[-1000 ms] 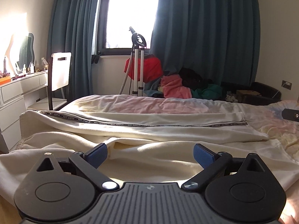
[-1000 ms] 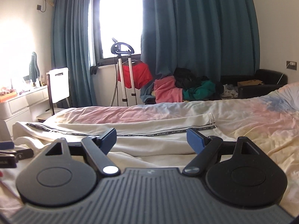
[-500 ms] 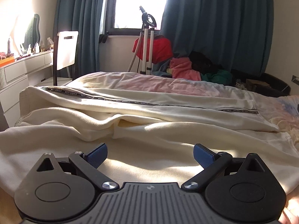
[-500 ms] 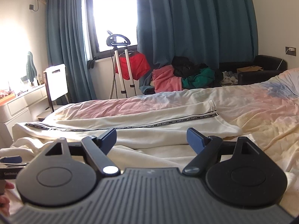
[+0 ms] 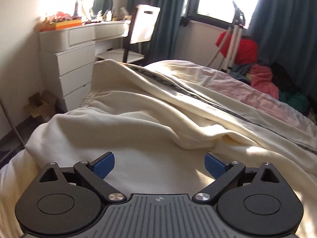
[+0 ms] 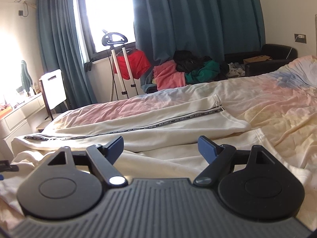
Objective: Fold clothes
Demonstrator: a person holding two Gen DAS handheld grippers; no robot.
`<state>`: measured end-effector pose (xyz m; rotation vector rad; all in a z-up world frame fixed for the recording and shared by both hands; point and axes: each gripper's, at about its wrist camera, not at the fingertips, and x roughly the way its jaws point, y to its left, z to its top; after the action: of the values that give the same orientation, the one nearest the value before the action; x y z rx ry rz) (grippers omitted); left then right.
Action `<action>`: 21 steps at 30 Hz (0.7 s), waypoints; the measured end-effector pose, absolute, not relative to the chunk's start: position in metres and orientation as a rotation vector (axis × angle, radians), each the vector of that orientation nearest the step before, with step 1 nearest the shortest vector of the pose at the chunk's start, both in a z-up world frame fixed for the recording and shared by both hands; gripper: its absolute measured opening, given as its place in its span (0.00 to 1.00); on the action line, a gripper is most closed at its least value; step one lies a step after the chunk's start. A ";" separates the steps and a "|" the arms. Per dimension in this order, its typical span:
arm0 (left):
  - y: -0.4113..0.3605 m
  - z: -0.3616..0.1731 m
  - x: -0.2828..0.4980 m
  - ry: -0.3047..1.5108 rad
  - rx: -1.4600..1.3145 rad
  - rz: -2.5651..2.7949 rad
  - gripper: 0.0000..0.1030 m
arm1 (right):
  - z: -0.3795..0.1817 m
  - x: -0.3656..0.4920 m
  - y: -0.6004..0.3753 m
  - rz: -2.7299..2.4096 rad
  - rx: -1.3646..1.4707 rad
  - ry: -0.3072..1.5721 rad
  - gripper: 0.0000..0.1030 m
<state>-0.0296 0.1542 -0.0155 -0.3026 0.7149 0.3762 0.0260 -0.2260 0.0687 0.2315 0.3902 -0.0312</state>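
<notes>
- The cream trousers (image 6: 150,127) lie spread across the bed (image 6: 273,107), one leg stretched out flat with its black printed side stripe (image 6: 178,120) running the length of it and ending at the hem near the middle of the bed.
- In the left wrist view the same trousers (image 5: 138,119) are bunched in soft ridges at the waistband end, which hangs close to the bed's edge beside the white dresser (image 5: 65,59).
- The nearer leg lies rumpled under both tools, partly tucked beneath the striped leg.
- The left tool (image 5: 159,163) is released, jaws spread wide, just above the cloth and holding nothing.
- The right tool (image 6: 159,146) is likewise released and empty, poised over the nearer leg.
- My judgement: the step in hand is taking hold for the first fold, leg onto leg.
- To do it well, pinch one layer only, at the waistband with the left and low on the leg with the right.
- Draw the cloth taut between the two holds before lifting, so the ridges pull flat.
- Use the stripe as the line to match edges.
- Risk: snagging the bedsheet along with the fabric.
</notes>
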 end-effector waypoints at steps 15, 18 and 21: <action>0.297 -0.036 -0.085 0.856 -0.900 0.662 0.93 | 0.055 0.044 -0.263 -0.102 0.352 0.456 0.81; 0.303 -0.050 -0.087 0.818 -0.978 0.655 0.93 | 0.052 0.044 -0.278 -0.151 0.403 0.471 0.81; 0.303 -0.055 -0.092 0.710 -1.084 0.573 0.86 | 0.047 0.039 -0.303 -0.239 0.481 0.489 0.81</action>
<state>-0.0923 0.3029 -0.0552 -1.0844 0.7098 0.5733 0.0386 -0.3032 0.0473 0.4812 0.4894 -0.2393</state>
